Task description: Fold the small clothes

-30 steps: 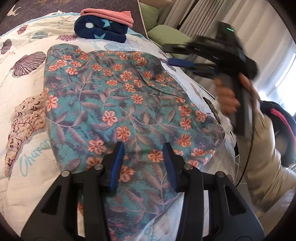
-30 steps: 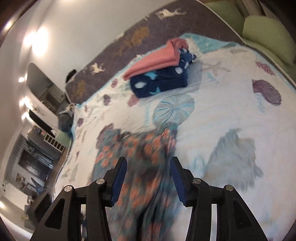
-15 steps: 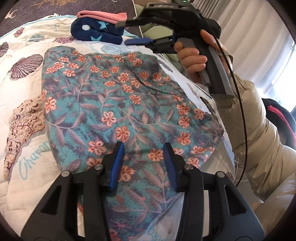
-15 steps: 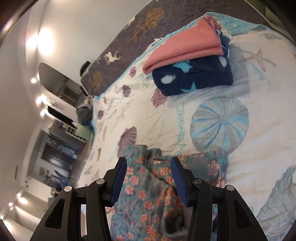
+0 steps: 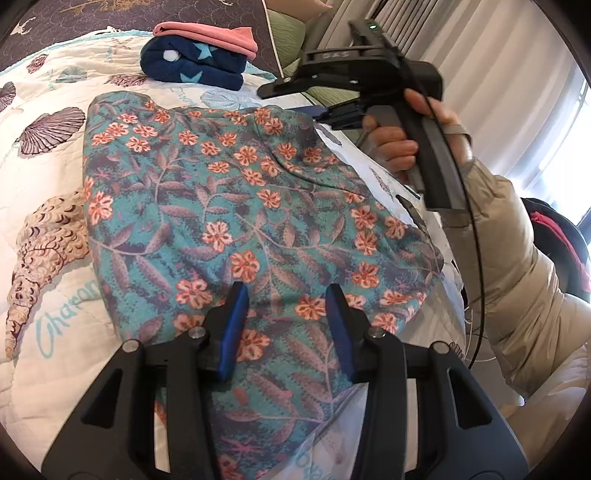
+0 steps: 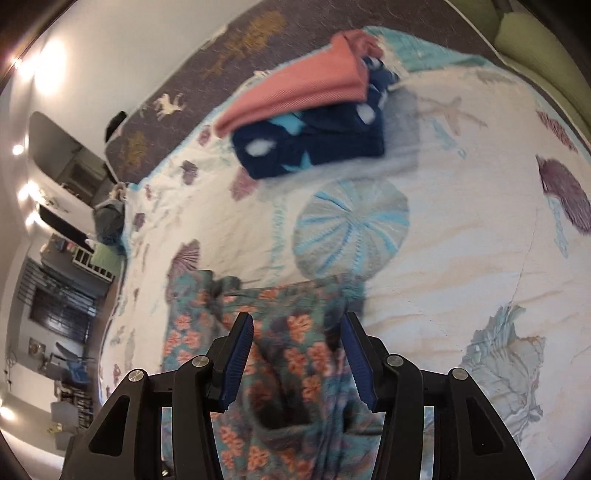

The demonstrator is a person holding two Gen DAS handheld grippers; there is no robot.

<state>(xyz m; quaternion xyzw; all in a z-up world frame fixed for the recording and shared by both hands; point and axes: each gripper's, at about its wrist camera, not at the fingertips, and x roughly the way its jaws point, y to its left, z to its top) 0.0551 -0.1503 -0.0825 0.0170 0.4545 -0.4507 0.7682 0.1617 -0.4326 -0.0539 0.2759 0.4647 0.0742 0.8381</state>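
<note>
A teal garment with orange flowers lies spread on the bed; it also shows in the right wrist view. My left gripper is open just above its near end, holding nothing. My right gripper is open over the garment's far edge; in the left wrist view it hovers at the far right corner, held in a hand. Nothing is between either pair of jaws.
A folded stack, navy star fleece under a pink cloth, sits at the far end of the seashell bedspread; it also shows in the right wrist view. Green pillows and curtains lie behind. The person's sleeve is at right.
The right gripper has swung from beside the bed to over the garment's far right corner. The left gripper has stayed put and open.
</note>
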